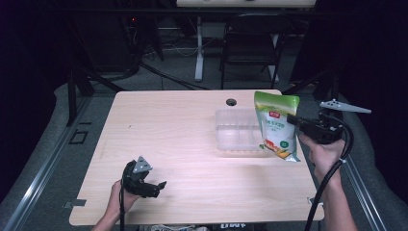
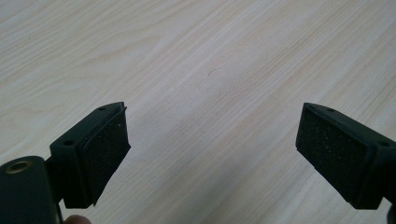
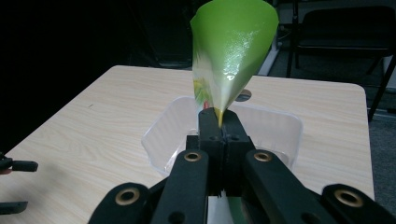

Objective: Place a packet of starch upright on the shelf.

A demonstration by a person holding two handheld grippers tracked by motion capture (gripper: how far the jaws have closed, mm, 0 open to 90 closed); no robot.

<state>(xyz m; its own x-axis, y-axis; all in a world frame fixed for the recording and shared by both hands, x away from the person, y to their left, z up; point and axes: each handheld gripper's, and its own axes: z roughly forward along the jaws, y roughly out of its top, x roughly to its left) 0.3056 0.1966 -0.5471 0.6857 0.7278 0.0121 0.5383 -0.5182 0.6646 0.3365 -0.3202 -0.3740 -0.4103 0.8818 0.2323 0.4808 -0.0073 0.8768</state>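
Green bag (image 1: pixel 277 124) of food hangs in the air over the right side of the table (image 1: pixel 183 144), just beside a clear plastic container (image 1: pixel 236 131) that sits on the wood near a small round hole (image 1: pixel 231 102). We see our right gripper (image 1: pixel 297 122) clamped on the bag's right edge, its jaws pressed together on the film, with the right hand (image 1: pixel 325 151) behind it. In the right gripper view the bag (image 3: pixel 231 51) rises from the closed jaws of the right gripper (image 3: pixel 219 122) as a shiny green cone, and the container (image 3: pixel 275 128) lies just beyond them.

Our left gripper (image 1: pixel 156 186) rests low near the table's front left edge, held in the left hand (image 1: pixel 120 195). In the left gripper view its jaws stand wide apart over bare wood (image 2: pixel 210 70), with nothing between them. A dark chair (image 1: pixel 250 43) stands on the floor beyond the table.
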